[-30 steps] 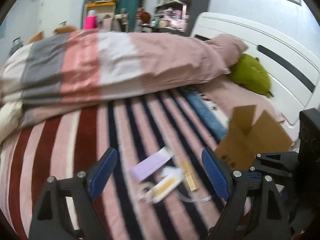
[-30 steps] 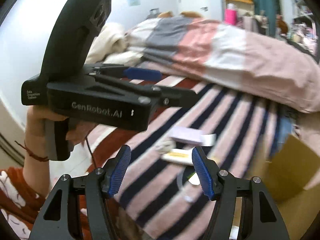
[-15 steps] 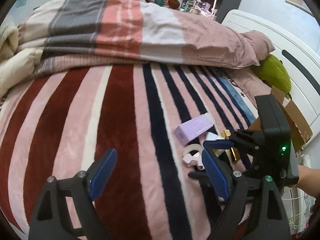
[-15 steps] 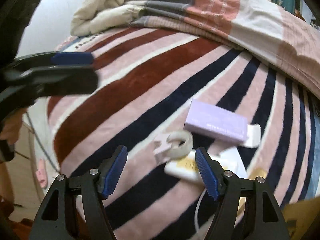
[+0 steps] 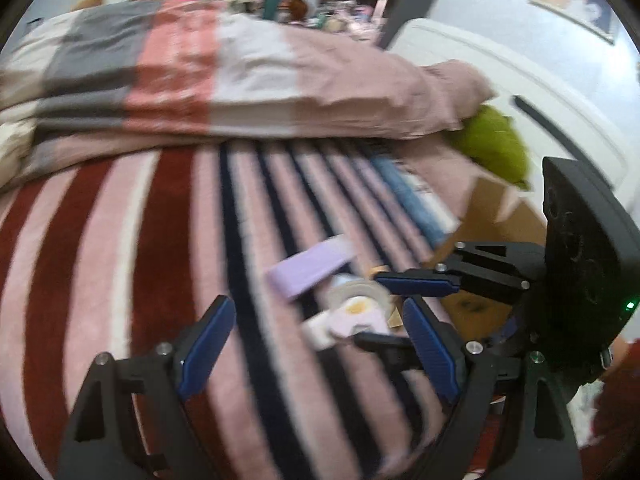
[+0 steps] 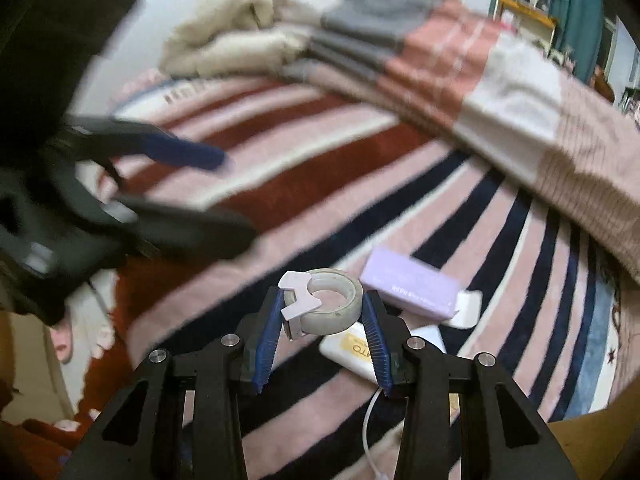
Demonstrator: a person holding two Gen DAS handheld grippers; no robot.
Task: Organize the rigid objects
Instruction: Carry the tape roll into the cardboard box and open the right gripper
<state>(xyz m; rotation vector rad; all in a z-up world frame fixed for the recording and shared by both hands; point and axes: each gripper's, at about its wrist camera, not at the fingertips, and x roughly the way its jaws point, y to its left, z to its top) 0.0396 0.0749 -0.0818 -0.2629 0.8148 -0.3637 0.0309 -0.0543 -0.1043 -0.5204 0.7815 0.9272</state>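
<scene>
The tape roll (image 6: 330,302), a pale translucent ring with a white plastic cutter clipped on, sits squeezed between the right gripper (image 6: 322,314) and its ribbed blue fingers (image 6: 269,330), just above the fuzzy striped bed (image 6: 320,184). Beside it lie a flat lavender box (image 6: 410,286) and a white packet (image 6: 352,350). The left gripper (image 5: 316,330) hangs level over the blanket, fingers spread wide around nothing.

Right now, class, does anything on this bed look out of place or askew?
Yes: small rigid items lie jumbled on the striped blanket. A purple box sits askew, overlapping a white item, and a white cable trails loose. The right gripper brackets the tape roll.
</scene>
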